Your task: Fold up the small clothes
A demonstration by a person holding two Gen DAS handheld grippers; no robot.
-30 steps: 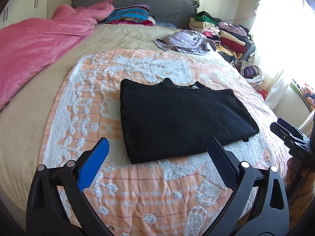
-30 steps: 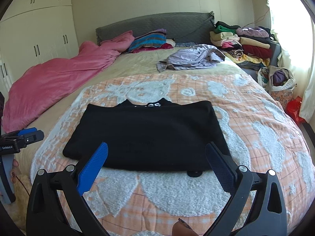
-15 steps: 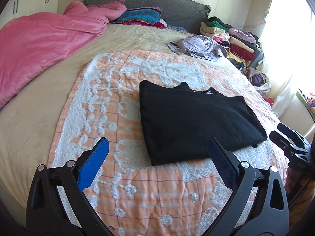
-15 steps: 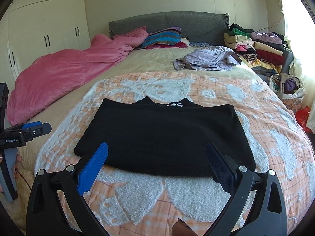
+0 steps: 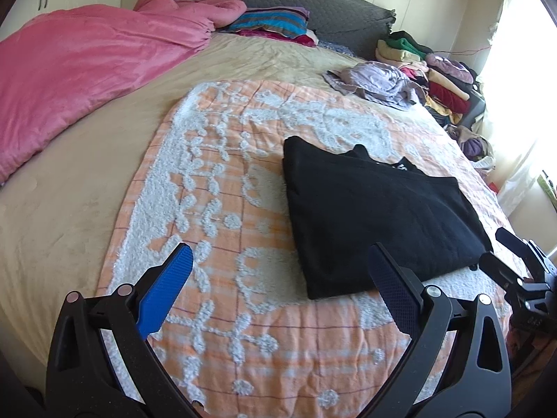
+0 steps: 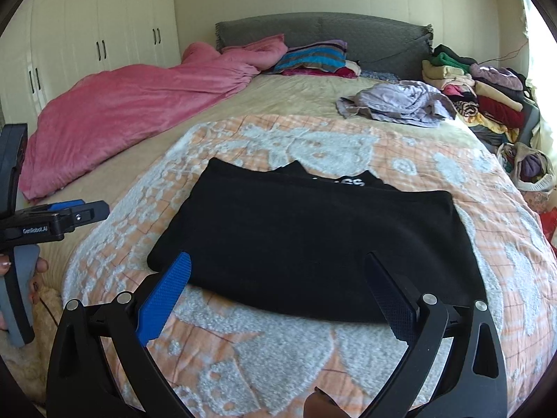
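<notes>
The black garment [image 6: 313,244] lies folded flat on the orange blanket [image 6: 383,355], both grippers' jaws spread, empty.

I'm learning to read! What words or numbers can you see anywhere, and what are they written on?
"GenRobot.AI": white letters on the side of the left hand-held gripper, seen from the right wrist view.
White letters on the black garment near its collar: partly hidden by the fold, ending in what looks like "ES".
Embossed digits on the right hand-held gripper: too small to read.
</notes>
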